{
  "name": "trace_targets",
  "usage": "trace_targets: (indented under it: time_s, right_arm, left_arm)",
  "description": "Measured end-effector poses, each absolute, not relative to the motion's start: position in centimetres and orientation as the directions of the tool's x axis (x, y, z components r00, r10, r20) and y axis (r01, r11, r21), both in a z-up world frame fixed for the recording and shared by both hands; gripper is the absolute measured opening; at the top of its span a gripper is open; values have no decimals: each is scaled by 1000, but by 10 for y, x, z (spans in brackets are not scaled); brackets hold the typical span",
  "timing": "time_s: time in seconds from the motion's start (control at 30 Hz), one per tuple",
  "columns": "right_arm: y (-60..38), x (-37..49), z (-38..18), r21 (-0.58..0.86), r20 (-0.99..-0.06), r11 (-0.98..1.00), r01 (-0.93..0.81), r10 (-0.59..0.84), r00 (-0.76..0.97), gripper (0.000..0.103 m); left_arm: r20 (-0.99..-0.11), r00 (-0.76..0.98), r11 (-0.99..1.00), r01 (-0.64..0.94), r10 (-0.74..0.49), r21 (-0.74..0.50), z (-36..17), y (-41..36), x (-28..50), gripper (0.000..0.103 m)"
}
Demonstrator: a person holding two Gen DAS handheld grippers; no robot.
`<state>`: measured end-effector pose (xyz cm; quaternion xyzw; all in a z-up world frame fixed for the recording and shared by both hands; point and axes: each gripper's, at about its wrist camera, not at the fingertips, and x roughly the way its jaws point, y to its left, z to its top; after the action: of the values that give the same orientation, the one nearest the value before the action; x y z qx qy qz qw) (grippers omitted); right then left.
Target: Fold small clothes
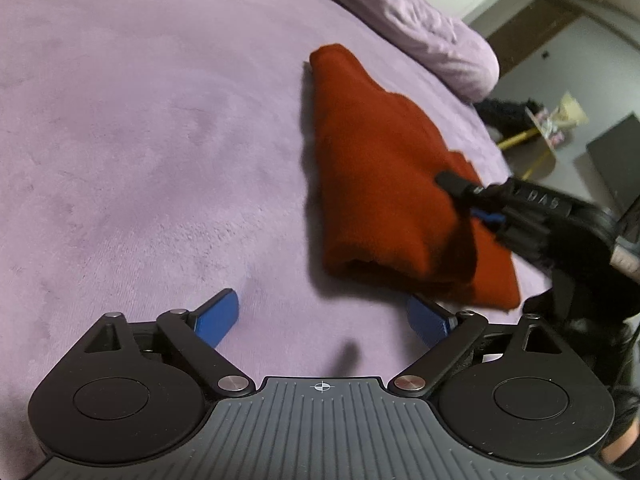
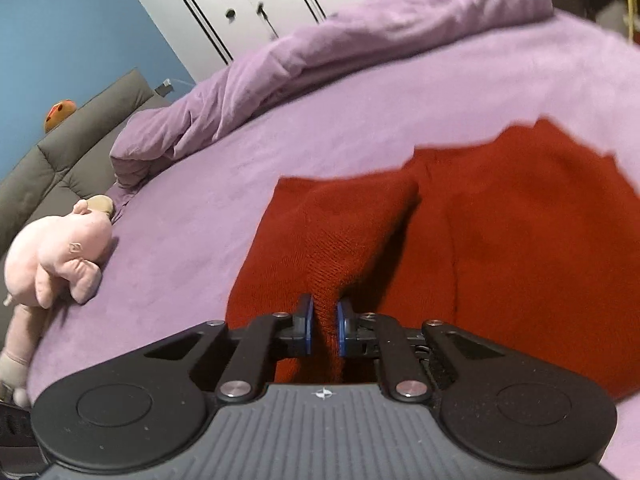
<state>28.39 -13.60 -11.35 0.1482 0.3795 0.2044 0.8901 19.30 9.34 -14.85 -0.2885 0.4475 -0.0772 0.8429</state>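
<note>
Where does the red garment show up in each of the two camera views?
Left wrist view: the red garment lies right of centre on the purple bedspread, the right tool on it.
Right wrist view: it fills the centre and right, a fold pinched between the pads.
Shared landmark: the bunched purple duvet beyond it.

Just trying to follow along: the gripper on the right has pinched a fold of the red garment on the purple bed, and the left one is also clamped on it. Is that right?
Not quite. The right gripper does pinch a fold of the red garment on the purple bed. But the left gripper is wide open over bare bedding, holding nothing, as the left wrist view shows.
</note>
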Motion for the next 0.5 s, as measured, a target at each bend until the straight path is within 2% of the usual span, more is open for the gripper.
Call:
trace_targets:
  time_s: [0.13,0.27,0.37,0.43,0.5]
  right_arm:
    - [-141,284,-132,373,-678,907,-193,409,611,10]
    - [-146,284,-135,398,-659,890,-221,445,607,13]
    - [-168,282,-125,495,-602,853,-165,474,643,35]
    - [-180,283,-124,509,-584,850,-135,456,671,41]
    - [-189,290,-131,540,-602,837,-90,459,653,43]
  left_arm:
    - [-708,598,815,-149,-376,-559,-150,93,192,95]
    - [-710,587,793,-179,-388,-582,-148,99,196,91]
    - [-713,582,772,-215,-391,-598,-146,107,200,87]
    - [-713,594,775,-223,-373,-591,-142,108,204,87]
    - [-720,611,809,-213,-328,-548,-136,106,209,87]
